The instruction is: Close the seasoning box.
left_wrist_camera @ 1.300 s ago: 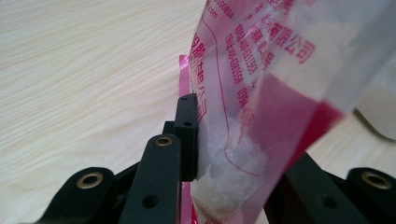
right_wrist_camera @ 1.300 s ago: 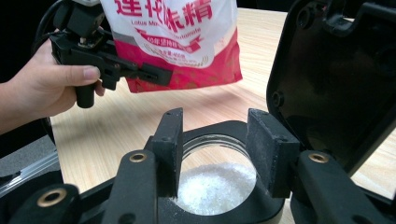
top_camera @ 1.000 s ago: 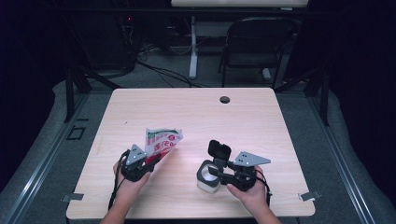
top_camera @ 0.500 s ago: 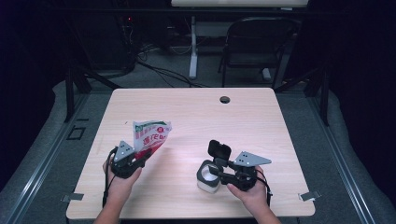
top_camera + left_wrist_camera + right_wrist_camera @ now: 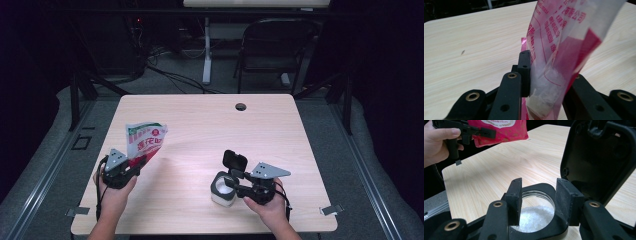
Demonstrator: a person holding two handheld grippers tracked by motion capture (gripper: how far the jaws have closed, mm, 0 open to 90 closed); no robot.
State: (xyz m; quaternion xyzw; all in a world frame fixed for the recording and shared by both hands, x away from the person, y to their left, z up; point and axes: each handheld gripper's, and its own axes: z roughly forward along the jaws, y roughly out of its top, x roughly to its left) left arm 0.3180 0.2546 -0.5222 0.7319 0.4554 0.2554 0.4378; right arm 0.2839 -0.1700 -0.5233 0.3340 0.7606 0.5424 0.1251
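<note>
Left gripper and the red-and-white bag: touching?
Touching. In the left gripper view, the left gripper has its jaws pressed against both sides of the bag, pinching its lower edge.

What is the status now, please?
Left gripper shut on bag, held up off table. Right gripper at open jar, grip unclear. Table between them clear.
</note>
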